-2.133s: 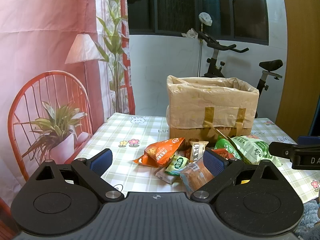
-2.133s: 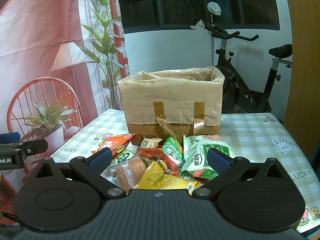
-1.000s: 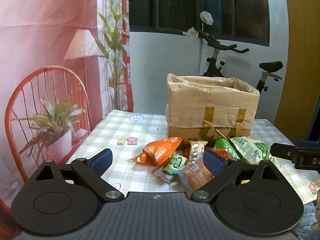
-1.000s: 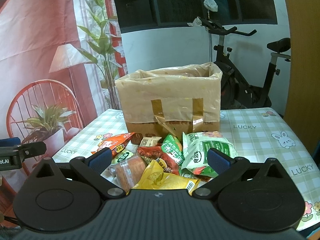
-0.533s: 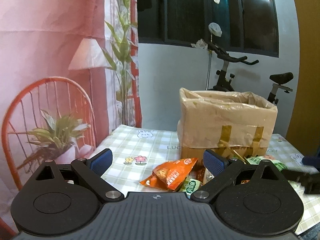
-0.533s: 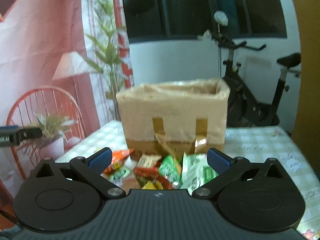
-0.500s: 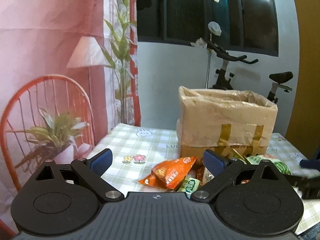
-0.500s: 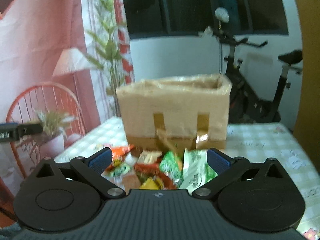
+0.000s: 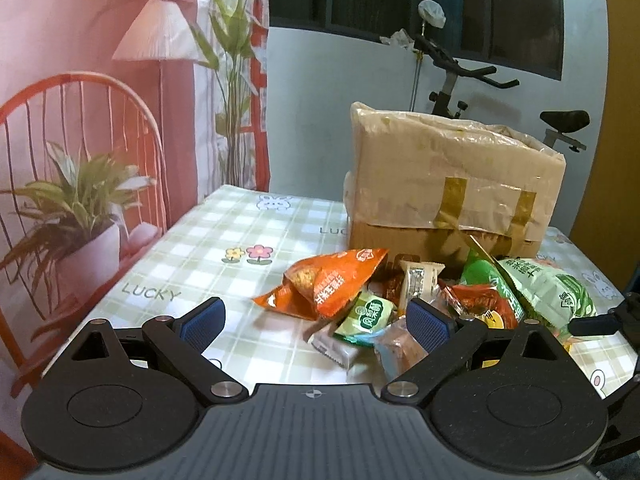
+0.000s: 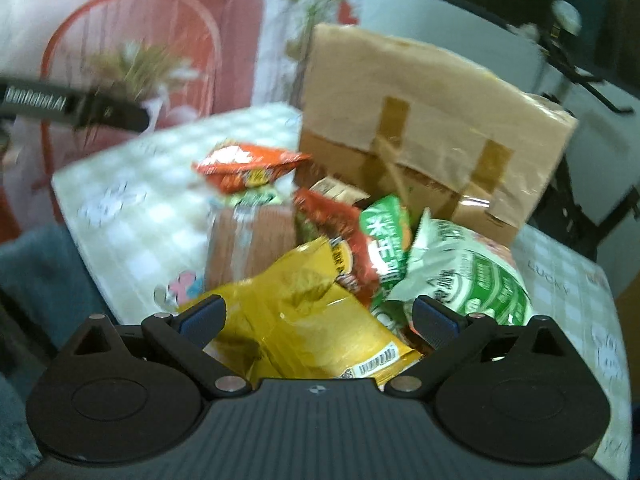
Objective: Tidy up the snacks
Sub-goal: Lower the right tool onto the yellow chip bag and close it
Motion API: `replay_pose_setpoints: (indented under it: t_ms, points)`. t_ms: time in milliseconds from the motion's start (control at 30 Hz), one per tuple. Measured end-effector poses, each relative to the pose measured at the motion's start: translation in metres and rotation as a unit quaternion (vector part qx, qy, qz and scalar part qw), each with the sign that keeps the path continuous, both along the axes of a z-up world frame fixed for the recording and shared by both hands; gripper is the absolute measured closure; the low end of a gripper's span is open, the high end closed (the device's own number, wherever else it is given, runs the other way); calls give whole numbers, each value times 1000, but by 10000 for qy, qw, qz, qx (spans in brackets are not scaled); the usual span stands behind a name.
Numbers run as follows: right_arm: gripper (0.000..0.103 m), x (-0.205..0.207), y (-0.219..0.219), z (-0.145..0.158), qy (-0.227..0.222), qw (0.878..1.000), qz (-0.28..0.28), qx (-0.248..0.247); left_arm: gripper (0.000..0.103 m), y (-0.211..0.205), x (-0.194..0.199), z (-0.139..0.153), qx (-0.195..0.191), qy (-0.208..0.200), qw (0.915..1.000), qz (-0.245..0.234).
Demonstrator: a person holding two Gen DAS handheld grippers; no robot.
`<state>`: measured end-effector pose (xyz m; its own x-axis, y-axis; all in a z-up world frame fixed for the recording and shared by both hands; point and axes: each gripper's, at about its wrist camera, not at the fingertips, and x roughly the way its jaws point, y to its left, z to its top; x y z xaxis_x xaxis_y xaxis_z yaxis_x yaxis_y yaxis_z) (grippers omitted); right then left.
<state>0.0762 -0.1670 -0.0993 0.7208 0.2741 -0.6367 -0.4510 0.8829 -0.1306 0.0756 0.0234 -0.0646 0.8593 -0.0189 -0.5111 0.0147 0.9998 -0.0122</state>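
Note:
A pile of snack packets lies on the checked tablecloth [image 9: 224, 240] in front of a plastic-lined cardboard box [image 9: 452, 192]. In the left wrist view I see an orange packet [image 9: 332, 284], a small green packet [image 9: 368, 316] and a large green bag [image 9: 552, 292]. My left gripper [image 9: 316, 320] is open and empty, just short of the pile. In the blurred right wrist view my right gripper [image 10: 316, 316] is open, close over a yellow packet [image 10: 316, 312], with a red packet [image 10: 340, 232] and the green bag [image 10: 472, 276] behind; the box [image 10: 424, 128] stands beyond.
An exercise bike [image 9: 480, 80] stands behind the table. A printed backdrop with a chair and plant [image 9: 76, 200] hangs at left. The right gripper's finger [image 9: 600, 322] shows at the right edge of the left view; the left gripper's finger [image 10: 72, 108] crosses the right view's upper left.
Both grippers have dipped down toward the pile. The right gripper has swung left and closer, over the yellow packet, and its view is blurred by motion. Nothing has been taken hold of.

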Motion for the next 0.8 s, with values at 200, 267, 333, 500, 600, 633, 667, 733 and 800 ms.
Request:
replay_pose_setpoints:
  t_ms: [200,267,333,500,600,633,667,733,800]
  points:
    - [2,2,7,-8,140,9993,310,-178,5,5,3,-10,-102,171,9998,-7]
    - [2,6,8,-13,198,9990,338,-213,5,4,3,-11,-115,194,9997,-16]
    - [2,10,7,-16,267,9985,387,-272,5,4,4,-13,-130,214,9997,-22]
    - [2,14,6,-21,372,9969,531,-435,5,2,7,-18,-178,292,9994,-61]
    - [0,18,7,-25,447,9954,678,-515,5,1,8,-22,-169,346,9992,-99]
    - [0,21,8,-27,451,9944,742,-608,5,1,8,-23,-166,355,9992,-109]
    - [0,23,11,-29,425,9935,762,-727,5,1,8,-24,-169,358,9991,-116]
    - [0,27,14,-35,466,9923,787,-841,5,1,8,-25,-176,361,9991,-115]
    - [0,32,13,-38,554,9929,752,-735,5,2,8,-27,-198,380,9990,-108]
